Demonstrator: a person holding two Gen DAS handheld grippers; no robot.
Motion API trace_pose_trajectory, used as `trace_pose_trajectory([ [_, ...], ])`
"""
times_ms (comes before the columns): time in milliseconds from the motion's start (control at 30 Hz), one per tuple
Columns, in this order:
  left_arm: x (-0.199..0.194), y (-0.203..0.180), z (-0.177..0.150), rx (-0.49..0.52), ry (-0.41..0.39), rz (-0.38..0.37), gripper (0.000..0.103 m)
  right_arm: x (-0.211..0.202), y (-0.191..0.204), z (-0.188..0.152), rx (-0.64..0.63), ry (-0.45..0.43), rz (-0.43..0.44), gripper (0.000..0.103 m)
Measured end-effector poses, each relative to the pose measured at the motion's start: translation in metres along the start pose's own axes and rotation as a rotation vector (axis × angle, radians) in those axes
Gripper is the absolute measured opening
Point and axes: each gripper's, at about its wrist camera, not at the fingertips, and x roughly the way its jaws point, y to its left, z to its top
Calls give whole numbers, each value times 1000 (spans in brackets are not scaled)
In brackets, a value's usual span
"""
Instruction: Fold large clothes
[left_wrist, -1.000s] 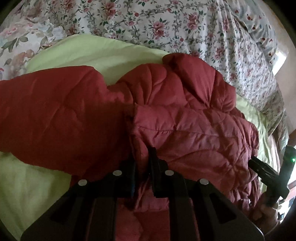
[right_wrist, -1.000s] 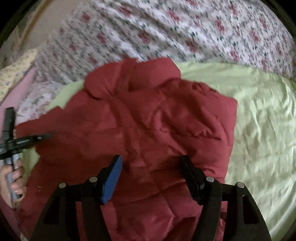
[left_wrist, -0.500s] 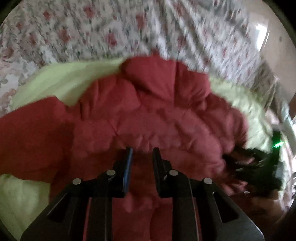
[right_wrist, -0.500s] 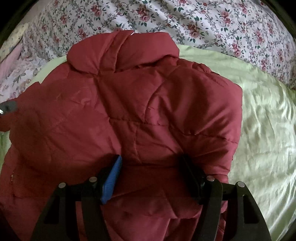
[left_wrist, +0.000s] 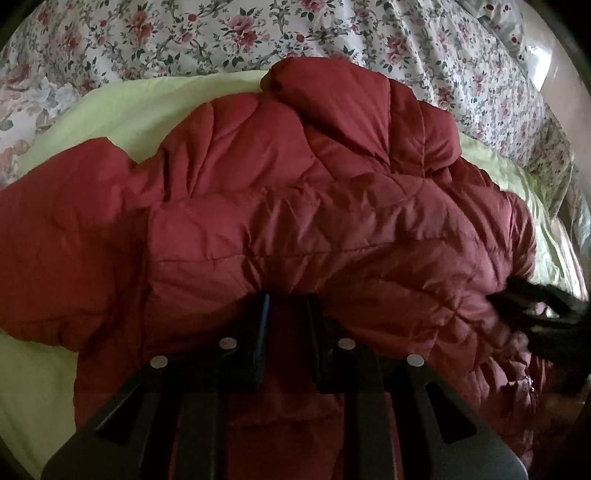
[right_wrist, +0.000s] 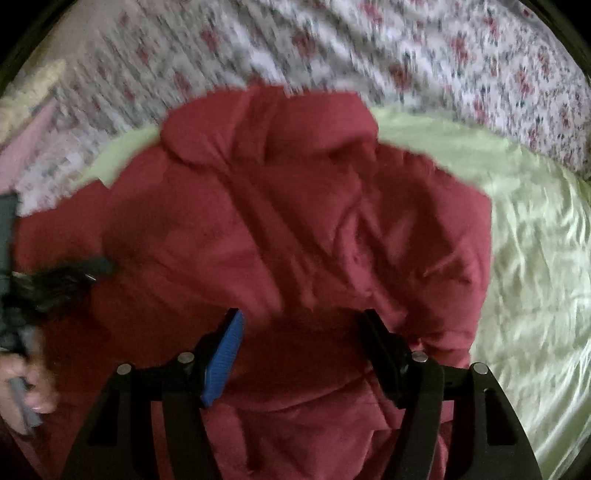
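Note:
A red quilted puffer jacket (left_wrist: 314, 229) lies bunched on a pale green sheet (left_wrist: 122, 110), hood toward the far side; it also fills the right wrist view (right_wrist: 280, 229). My left gripper (left_wrist: 286, 306) has its jaws a narrow gap apart, pressed against a fold of the jacket; I cannot tell whether fabric is pinched. My right gripper (right_wrist: 301, 332) is open, its blue pad (right_wrist: 225, 354) and black finger (right_wrist: 380, 347) spread over the jacket's lower part. Each gripper shows blurred at the edge of the other's view: the right one (left_wrist: 535, 306) and the left one (right_wrist: 62, 277).
A floral bedspread (left_wrist: 221, 40) covers the bed beyond the green sheet (right_wrist: 528, 258). A pink and pale pillow edge (right_wrist: 29, 110) sits far left in the right wrist view. A hand (right_wrist: 26, 387) holds the left gripper's handle.
The left gripper's jaws have parted from shut to a narrow gap and moved up against the jacket's bulk. The right gripper pulled back a little, staying open. The jacket is bunched higher.

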Motion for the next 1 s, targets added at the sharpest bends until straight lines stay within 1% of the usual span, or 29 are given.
trace_pose_trajectory([
  [100,2,0,1,0,-1,-11,18,7,-7,-4,18,-10,12,67],
  [167,1,1,1,-1,0,-24,18,7,-6,-5,11,-8,2,67],
  [233,-3,6,1,-18,6,-61,18,7,-5,-5,12,-9,1,67],
  [333,-15,17,0,-66,12,-118,18,0,-7,-4,31,-20,23,67],
  [433,-27,26,-3,-89,6,-128,18,-16,-10,-6,54,-38,55,67],
  [500,-40,35,-8,-111,-13,-102,26,-27,-9,-7,68,-54,68,67],
  [533,-44,39,-11,-125,-24,-94,36,-32,-10,-8,75,-60,75,67],
  [567,-50,46,-13,-144,-36,-91,41,-38,-10,-9,81,-66,83,67],
  [600,-55,53,-17,-166,-48,-87,43,-43,-11,-10,86,-71,91,67],
  [667,-63,66,-21,-203,-61,-71,50,-50,-12,-12,90,-75,103,67],
  [800,-73,101,-33,-291,-79,-47,57,-67,-9,-21,94,-77,131,67],
  [867,-76,119,-38,-335,-86,-29,62,-73,-7,-26,94,-77,152,67],
  [933,-79,140,-44,-384,-95,-3,65,-78,-5,-30,91,-79,164,67],
  [1000,-81,162,-51,-443,-96,10,65,-86,-1,-35,82,-85,175,67],
])
